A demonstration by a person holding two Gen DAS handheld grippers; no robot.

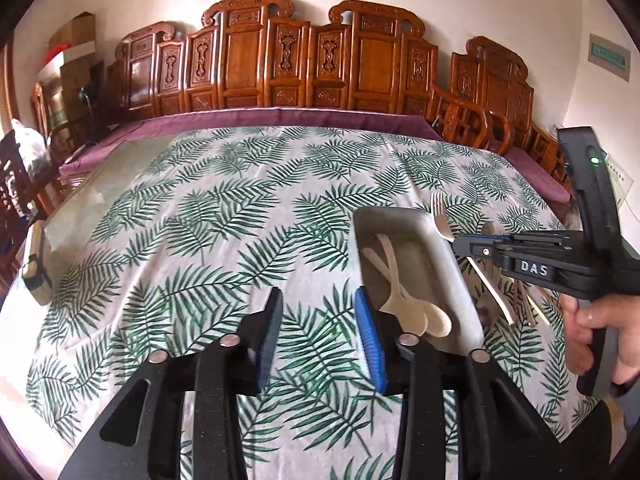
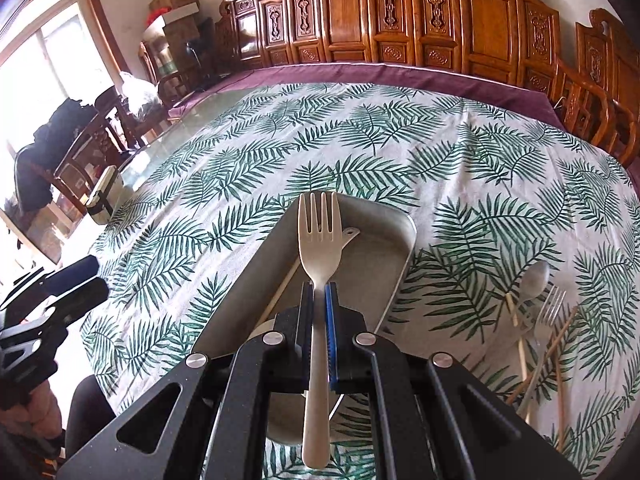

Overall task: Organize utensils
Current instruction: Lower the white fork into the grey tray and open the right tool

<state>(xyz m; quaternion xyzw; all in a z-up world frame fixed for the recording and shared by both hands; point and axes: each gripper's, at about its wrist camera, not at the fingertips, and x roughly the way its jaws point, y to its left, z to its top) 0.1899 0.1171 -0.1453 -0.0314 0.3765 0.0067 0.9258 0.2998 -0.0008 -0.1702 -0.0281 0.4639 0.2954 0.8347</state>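
On the counter [image 1: 224,216], covered with a leaf-print cloth, sits a grey tray [image 2: 372,236] with two pale spoons [image 1: 416,312] crossed inside it. Above the tray, the right hand-held gripper [image 2: 319,292] is clamped on the handle of a beige fork [image 2: 319,236], tines pointing away. To the tray's left, the left hand-held gripper [image 1: 320,312] has its jaws apart with nothing between them. Beside the tray's right edge lie a metal spoon [image 2: 534,278], a metal fork [image 2: 550,312] and chopsticks [image 2: 558,344].

Behind the white, green-fern-printed tablecloth [image 1: 224,216]: carved brown wooden bench backs [image 1: 280,60], purple seat cushion [image 1: 256,118], stacked cardboard boxes [image 2: 176,12]; at left, bright wood-framed window [image 2: 44,56].
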